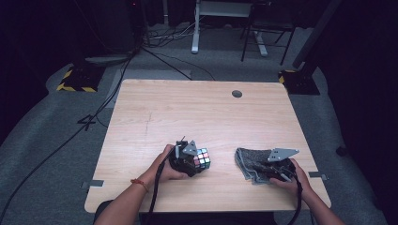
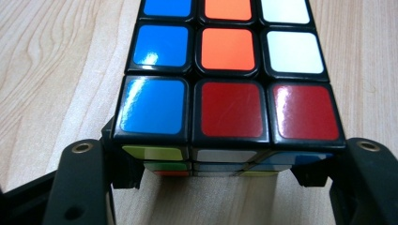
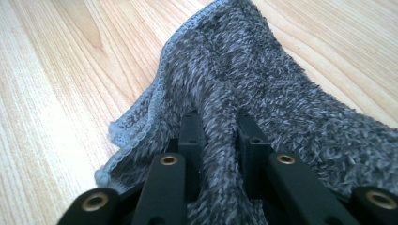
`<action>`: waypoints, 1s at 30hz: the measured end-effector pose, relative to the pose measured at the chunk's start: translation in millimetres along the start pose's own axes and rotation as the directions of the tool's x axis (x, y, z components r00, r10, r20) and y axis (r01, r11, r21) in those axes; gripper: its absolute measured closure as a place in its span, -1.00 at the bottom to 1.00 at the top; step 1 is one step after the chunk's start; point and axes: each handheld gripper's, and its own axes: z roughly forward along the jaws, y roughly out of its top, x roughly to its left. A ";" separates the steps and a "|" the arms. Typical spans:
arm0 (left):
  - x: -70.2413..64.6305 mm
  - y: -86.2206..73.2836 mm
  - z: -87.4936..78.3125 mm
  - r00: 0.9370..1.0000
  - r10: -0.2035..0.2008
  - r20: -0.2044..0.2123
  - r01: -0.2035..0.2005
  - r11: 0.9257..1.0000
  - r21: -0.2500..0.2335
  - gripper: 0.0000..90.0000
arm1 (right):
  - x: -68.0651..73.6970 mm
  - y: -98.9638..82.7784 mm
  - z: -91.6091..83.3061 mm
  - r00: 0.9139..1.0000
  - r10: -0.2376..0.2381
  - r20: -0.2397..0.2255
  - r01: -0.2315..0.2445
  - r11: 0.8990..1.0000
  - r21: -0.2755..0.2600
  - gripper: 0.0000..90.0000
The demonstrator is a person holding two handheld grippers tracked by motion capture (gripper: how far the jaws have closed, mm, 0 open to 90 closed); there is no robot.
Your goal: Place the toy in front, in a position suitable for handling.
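A scrambled puzzle cube [image 1: 202,158] [image 2: 225,89] with blue, orange, white and red stickers rests on the wooden table [image 1: 197,112]. My left gripper [image 1: 187,159] [image 2: 220,164] is shut on the cube, a jaw pressing each side of its near end. A grey fluffy cloth [image 1: 253,161] [image 3: 263,93] lies bunched at the right front of the table. My right gripper [image 1: 277,168] [image 3: 220,136] is shut on a pinched fold of that cloth, the pile squeezed between the two black jaws. A person's hand holds each gripper.
A round cable hole [image 1: 237,93] sits near the table's far edge. Beyond the table, on the grey floor, are cables, a white desk leg [image 1: 195,28] and a chair base [image 1: 263,37]. The table's front edge runs close under both hands.
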 end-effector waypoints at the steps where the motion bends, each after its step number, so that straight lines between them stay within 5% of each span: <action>1: -0.3 0.3 -0.7 1.000 0.002 -0.004 -0.002 1.000 0.002 -0.26 | 0.1 -0.1 -0.8 1.000 0.002 0.000 -0.002 1.000 -0.002 0.71; 19: -10.6 11.8 -7.7 0.999 0.045 -0.019 -0.045 0.999 0.011 -0.25 | -6.3 7.7 -24.8 0.999 0.028 0.024 -0.025 0.990 -0.139 0.73; 30: -15.2 24.8 -8.8 0.996 0.071 -0.051 -0.070 0.997 0.021 -0.25 | 0.3 35.5 -38.1 1.000 -0.003 0.004 0.003 0.973 -0.232 0.74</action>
